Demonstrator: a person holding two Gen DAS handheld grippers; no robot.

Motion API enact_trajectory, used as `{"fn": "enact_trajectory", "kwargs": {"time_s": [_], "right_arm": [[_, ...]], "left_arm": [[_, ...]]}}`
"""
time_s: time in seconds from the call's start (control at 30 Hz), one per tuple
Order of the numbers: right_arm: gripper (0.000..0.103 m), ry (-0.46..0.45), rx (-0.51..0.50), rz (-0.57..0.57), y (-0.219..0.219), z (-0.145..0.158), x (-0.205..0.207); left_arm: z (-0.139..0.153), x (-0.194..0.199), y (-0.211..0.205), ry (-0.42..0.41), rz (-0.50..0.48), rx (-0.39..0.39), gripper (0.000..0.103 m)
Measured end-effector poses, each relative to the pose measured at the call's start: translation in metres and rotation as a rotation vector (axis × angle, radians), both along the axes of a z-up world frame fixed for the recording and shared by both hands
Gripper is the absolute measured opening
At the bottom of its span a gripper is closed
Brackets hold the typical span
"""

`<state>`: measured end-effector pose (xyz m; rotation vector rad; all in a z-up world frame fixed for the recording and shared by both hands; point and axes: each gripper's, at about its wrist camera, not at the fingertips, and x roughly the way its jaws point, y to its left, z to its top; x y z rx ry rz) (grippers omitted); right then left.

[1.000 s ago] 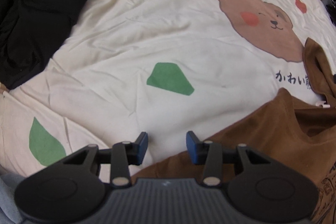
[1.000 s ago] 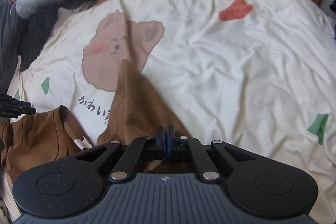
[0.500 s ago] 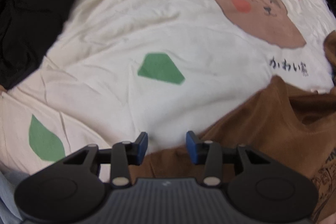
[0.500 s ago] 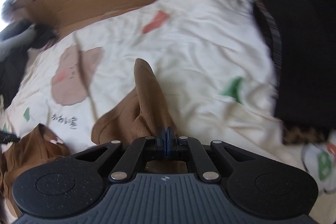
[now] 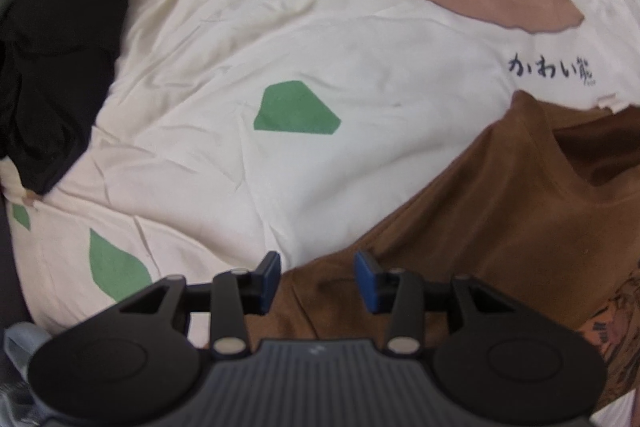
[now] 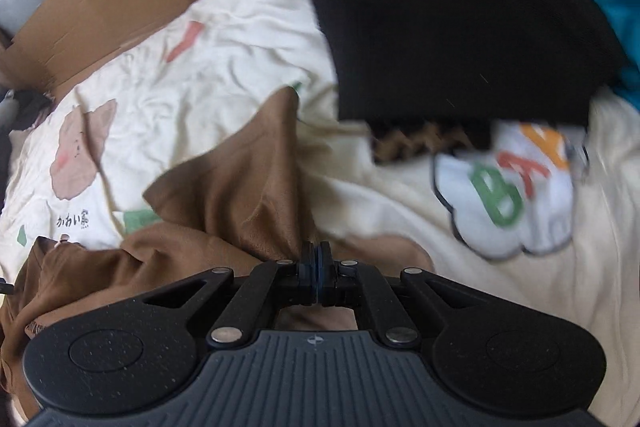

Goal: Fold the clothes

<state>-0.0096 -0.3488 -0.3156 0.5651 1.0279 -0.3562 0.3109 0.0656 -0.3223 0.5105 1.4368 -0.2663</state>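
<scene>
A: Where's the brown shirt [image 6: 248,187]?

B: Crumpled on the bedsheet [image 5: 280,27], at five o'clock from the printed bear. The right gripper [image 6: 316,263] has its fingers clamped on a fold.

A: And the left gripper [image 5: 316,275]?

B: Fingers apart, holding nothing, over the shirt's edge. Pull taut, then pin that edge.

brown shirt [image 6: 240,187] | crumpled, one corner lifted | on cream bedsheet [image 6: 240,27]

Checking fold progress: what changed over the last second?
The right gripper, clamped throughout on the brown cotton T-shirt, dragged its pinched part sideways toward the black folded garment. The left gripper stayed open over the shirt's edge; the cream bear-print bedsheet stayed put.
</scene>
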Motion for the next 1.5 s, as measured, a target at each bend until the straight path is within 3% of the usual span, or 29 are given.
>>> {"fn": "enact_trajectory", "kwargs": {"time_s": [0.17,0.3,0.43,0.53,0.73,0.93,1.13,1.3,1.5], "right_arm": [[0.000,0.006,0.046,-0.006,-0.003,-0.014,-0.024],[0.000,0.028,0.071,-0.042,-0.001,-0.025,-0.049],[0.000,0.097,0.118,-0.129,-0.002,-0.037,-0.080],[0.000,0.062,0.082,-0.120,-0.003,-0.023,-0.090],[0.001,-0.098,0.074,-0.060,-0.013,0.001,-0.065],[0.002,-0.167,0.062,0.002,-0.006,0.022,-0.014],[0.003,-0.116,0.074,0.050,0.007,0.009,0.044],[0.003,-0.090,0.095,0.102,0.021,0.002,0.074],[0.003,-0.067,0.095,0.229,0.041,-0.013,0.080]], "left_arm": [[0.000,0.003,-0.002,-0.001,0.019,0.065,0.045],[0.007,0.008,-0.001,0.007,0.065,0.074,0.045],[0.006,0.004,-0.006,0.017,0.021,0.093,0.045],[0.000,0.007,-0.011,0.019,0.003,0.095,0.045],[-0.004,0.014,-0.022,0.016,-0.005,0.103,0.045],[-0.003,0.022,-0.028,0.009,-0.084,-0.024,0.047],[-0.011,0.033,-0.026,0.053,-0.207,-0.127,0.048],[-0.016,0.040,-0.023,0.088,-0.241,-0.151,0.049],[-0.020,0.033,-0.031,0.071,-0.279,-0.138,0.049]]}}
